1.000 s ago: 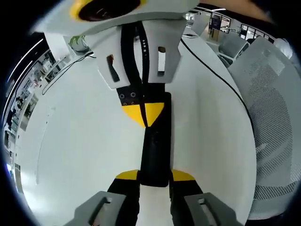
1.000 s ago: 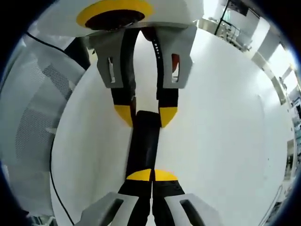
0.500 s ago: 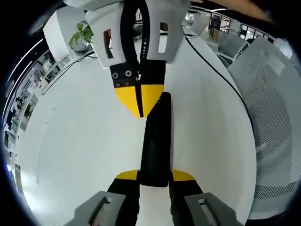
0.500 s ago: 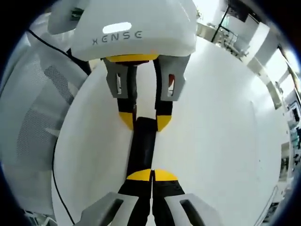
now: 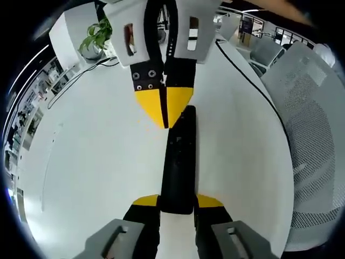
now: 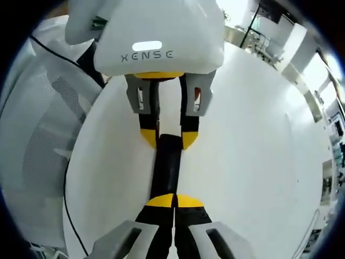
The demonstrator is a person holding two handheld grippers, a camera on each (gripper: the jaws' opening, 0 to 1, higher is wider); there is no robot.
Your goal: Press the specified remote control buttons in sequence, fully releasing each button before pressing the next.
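Left gripper (image 5: 178, 202) clamped remote (image 5: 179, 162) by its near end, long axis running straight ahead; right gripper (image 5: 164, 113), jaws closed, poised over far end

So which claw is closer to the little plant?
Right. The right gripper reaches over the remote's far end, toward the plant. The left gripper clamps the near end, farther away.

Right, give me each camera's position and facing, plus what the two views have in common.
Left gripper view: rides the left gripper, looking along the black remote it clamps, toward the right gripper, jaws together.
Right gripper view: rides the right gripper, facing back at the left gripper.
Shared: remote, both grippers, white table, black cable, mesh chair.
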